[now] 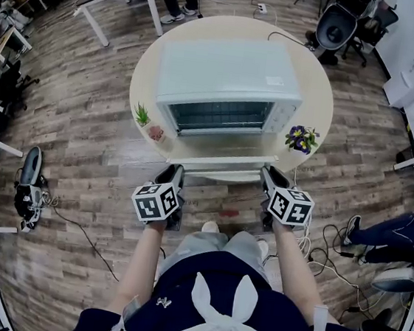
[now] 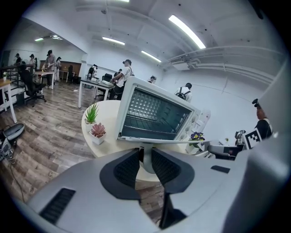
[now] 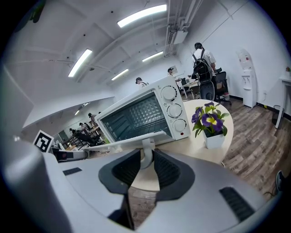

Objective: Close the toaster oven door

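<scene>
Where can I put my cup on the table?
Bare table behind the oven and at its right, beyond the flowers. The front is crowded: open door, left gripper and right gripper shut on its handle, plants.

Navy top (image 1: 176, 302), white bow (image 1: 223, 315), grey hand-held grippers (image 1: 173, 172) (image 1: 269, 173) with marker cubes (image 1: 156, 201) (image 1: 291, 206).

No legible text anywhere. Sticker (image 1: 274, 80) on oven (image 1: 231, 82) top is too small to read, dials (image 3: 174, 110) have blurred markings, and marker cubes (image 1: 156, 201) show patterns only, no characters.
</scene>
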### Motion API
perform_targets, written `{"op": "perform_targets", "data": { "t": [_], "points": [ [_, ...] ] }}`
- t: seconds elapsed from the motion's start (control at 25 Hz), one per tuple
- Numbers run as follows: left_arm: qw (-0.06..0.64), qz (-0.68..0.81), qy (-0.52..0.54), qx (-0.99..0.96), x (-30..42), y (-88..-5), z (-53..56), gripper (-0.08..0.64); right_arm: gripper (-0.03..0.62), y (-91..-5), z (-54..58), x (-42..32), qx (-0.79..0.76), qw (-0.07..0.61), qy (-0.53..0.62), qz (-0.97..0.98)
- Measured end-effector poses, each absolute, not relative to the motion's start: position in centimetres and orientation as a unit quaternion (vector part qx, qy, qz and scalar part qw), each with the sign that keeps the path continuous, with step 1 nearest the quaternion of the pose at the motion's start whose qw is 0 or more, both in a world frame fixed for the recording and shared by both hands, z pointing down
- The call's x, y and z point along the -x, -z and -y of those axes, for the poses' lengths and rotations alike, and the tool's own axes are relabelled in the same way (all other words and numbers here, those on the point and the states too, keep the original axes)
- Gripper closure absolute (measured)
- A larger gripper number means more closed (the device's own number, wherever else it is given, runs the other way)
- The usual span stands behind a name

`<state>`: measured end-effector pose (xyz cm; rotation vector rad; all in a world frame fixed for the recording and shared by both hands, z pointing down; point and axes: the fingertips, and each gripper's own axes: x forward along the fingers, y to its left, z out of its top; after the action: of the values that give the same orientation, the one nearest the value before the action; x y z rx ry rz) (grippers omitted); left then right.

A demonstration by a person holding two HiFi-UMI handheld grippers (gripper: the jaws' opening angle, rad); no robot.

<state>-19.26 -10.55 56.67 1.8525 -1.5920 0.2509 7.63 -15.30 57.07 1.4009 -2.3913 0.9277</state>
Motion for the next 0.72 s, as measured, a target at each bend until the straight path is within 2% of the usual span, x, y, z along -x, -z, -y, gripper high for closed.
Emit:
{"op": "perform_targets", "data": {
  "t": [0.72],
  "points": [
    [0.337, 0.599, -0.091, -0.720, 19.5, -55.3, 11.5, 0.463, 0.495, -55.6, 16.3, -7.5, -0.487, 0.097, -0.311, 0.810]
  ]
}}
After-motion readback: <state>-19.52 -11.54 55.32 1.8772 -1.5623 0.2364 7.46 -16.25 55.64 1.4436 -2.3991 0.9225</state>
